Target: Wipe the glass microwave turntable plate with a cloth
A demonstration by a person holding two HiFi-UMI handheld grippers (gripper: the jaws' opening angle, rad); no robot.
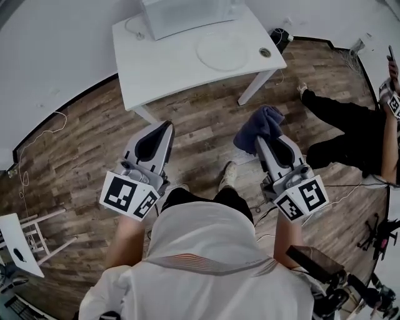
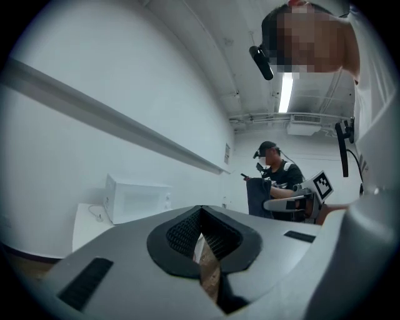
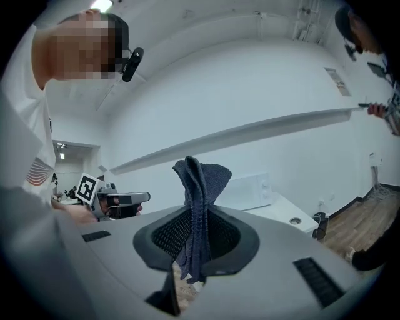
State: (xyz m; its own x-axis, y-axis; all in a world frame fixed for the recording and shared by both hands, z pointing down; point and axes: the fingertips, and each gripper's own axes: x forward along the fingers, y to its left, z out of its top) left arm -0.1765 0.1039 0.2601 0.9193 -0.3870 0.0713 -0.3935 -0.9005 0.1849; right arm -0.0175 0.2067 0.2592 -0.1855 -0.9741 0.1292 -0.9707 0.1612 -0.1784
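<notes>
- Standing back from the white rectangular table (image 1: 156, 62), the person holds both grippers low over the brown wood-plank floor (image 1: 81, 144), well short of the tabletop.
- The round clear glass turntable plate (image 1: 224, 50) lies flat on the table, in front of the white box-shaped microwave (image 1: 187, 12) and beside a small round dark-centred object (image 1: 265, 52). Nothing touches the plate.
- The right gripper (image 1: 265, 140) has its jaws clamped on a dark blue fabric cloth (image 1: 259, 125). In the right gripper view the cloth (image 3: 200, 187) stands up in a bunched fold above the pads and a short tail hangs below them.
- The left gripper (image 1: 161, 132) has its jaws together with nothing between them. The left gripper view shows the ribbed pads meeting, with only a thin slit of floor showing below.
- A second person in dark clothes (image 1: 356, 134) sits on the floor at the right, well apart from the table.
- By my reading, only the preparation is done: the cloth is in hand and the plate is out of the microwave.
- The wiping itself has not begun. What is left is to step up to the table, bring the cloth down onto the glass and rub across its face, perhaps steadying the rim with the free left gripper.
</notes>
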